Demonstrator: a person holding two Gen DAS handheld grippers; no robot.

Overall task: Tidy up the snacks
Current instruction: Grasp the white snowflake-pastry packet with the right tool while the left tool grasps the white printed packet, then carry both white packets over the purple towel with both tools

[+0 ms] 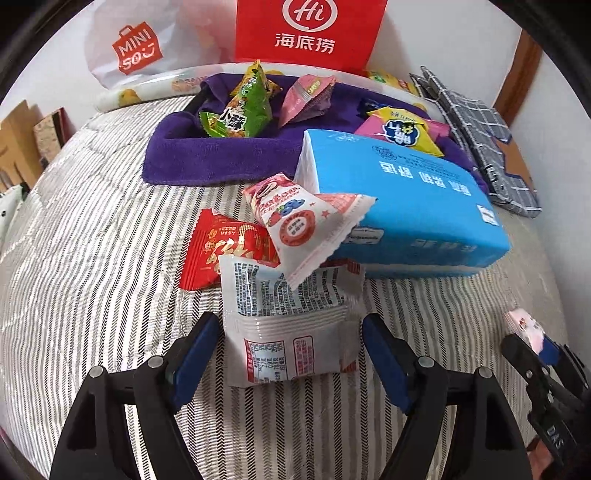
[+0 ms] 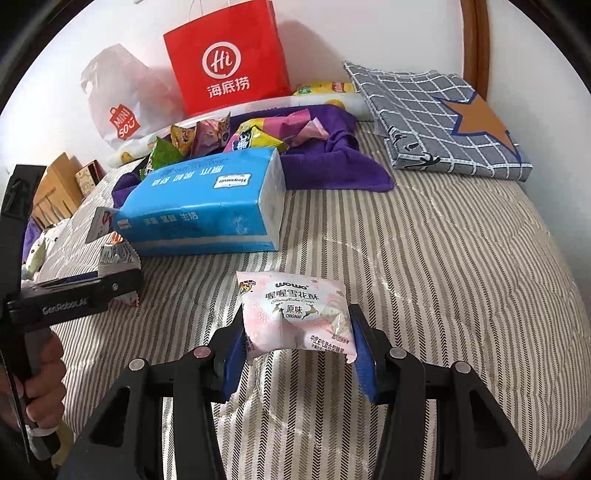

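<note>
The left hand-held gripper [image 1: 288, 354] points down at the striped bed cover [image 1: 92, 258] with its two blue pads spread apart. A white snack packet [image 1: 291, 325], printed side down, lies between the pads, but neither pad presses on it; a small gap shows on each side, so the packet is not gripped.

Just ahead of this packet, a pink and white snack packet [image 1: 306, 225] lies partly on top of it, and a red snack packet [image 1: 225, 247] lies ahead and to the left. A blue tissue pack [image 1: 402, 206] lies ahead and to the right, touching the pink and white packet. Behind these, further from the left hand-held gripper, a purple towel [image 1: 207, 155] carries several snacks, among them a green packet [image 1: 243, 110] and a pink packet [image 1: 306, 99]. A red paper bag [image 1: 310, 33] and a white plastic bag [image 1: 136, 48] stand at the wall.

The right hand-held gripper [image 2: 299, 347] is partly closed, and its pads press on both sides of a pale pink snowflake-crisp packet [image 2: 295, 314], which it holds above the bed cover. Far ahead and to its right lies a folded grey checked cloth [image 2: 436, 118]. At its left a hand [image 2: 40, 376] holds the handle of the other tool.
</note>
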